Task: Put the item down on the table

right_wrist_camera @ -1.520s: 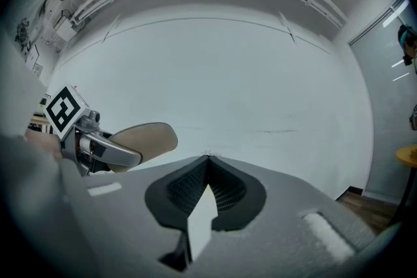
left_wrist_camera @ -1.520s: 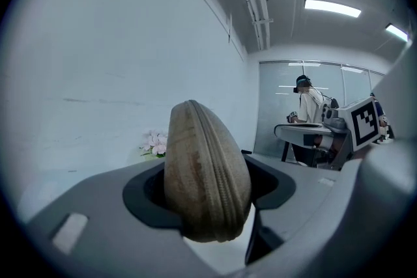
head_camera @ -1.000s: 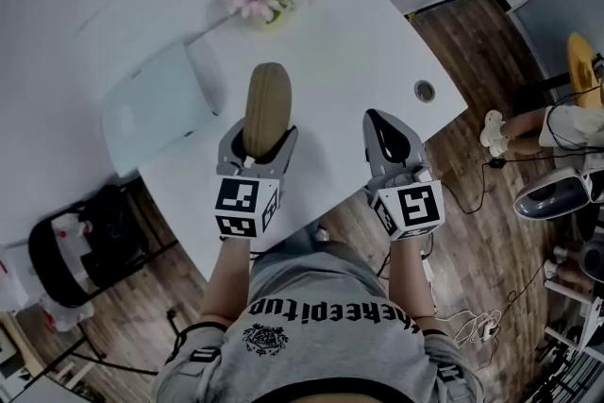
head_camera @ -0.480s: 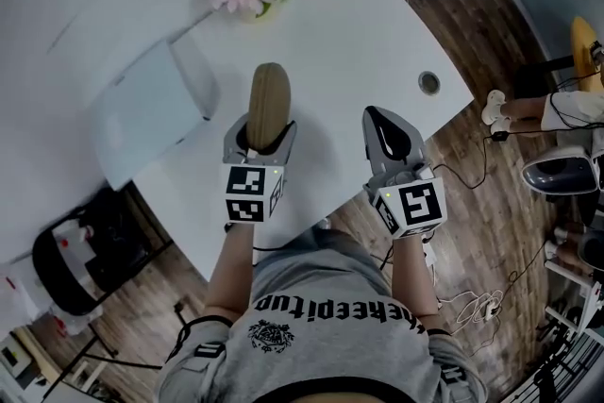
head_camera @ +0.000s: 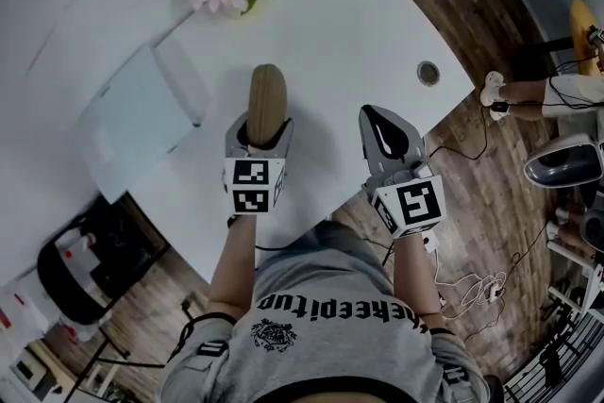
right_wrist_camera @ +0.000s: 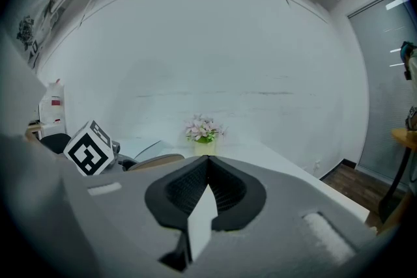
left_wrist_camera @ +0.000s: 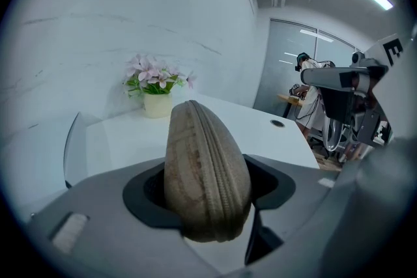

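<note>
While left tool (head_camera: 261,127) pinches tan pouch (head_camera: 267,94) jutting forward, right tool (head_camera: 379,120) pressed together.

Upside-down lettering across the person's shirt (head_camera: 335,309), just off the worktop's (head_camera: 340,24) near edge, reads roughly "keepitup". A white panel (left_wrist_camera: 393,49) beyond the worktop's far end shows "E".

The tan, oval fabric pouch (head_camera: 267,99) stands on edge, zipper seam up, over the white table (head_camera: 349,33), its near end clamped in the left gripper (head_camera: 260,133).
</note>
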The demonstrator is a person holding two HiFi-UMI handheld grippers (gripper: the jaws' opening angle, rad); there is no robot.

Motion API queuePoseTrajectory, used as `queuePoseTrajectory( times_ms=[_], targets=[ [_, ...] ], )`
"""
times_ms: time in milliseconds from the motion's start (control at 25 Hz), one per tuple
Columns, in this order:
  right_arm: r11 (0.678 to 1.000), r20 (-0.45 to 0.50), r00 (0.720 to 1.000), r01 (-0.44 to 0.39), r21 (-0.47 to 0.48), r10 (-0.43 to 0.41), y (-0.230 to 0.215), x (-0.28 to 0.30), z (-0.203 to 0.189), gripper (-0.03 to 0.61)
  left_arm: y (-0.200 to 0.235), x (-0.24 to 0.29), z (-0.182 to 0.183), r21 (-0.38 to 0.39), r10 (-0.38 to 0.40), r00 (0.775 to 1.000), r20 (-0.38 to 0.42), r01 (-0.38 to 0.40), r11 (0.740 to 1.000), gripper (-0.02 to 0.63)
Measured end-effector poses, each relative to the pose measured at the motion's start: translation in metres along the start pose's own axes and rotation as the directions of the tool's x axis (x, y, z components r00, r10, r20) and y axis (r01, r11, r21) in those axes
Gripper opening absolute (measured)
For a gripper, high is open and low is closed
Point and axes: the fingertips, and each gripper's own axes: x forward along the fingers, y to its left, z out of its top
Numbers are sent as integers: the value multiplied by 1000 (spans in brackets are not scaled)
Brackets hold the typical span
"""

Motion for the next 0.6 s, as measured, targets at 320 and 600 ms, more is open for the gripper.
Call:
queuePoseTrajectory(
  times_ms=[320,600],
  targets=[
    [1000,-24,1000,11,4,-11,0,0,-7,0,6,11,-16,14,23,999,-48,-22,1000,299],
    [1000,-37,999,19,2,-19,-1,-1,-10,0,10,17,-27,27,43,996,-73,-41,999,301]
  ],
)
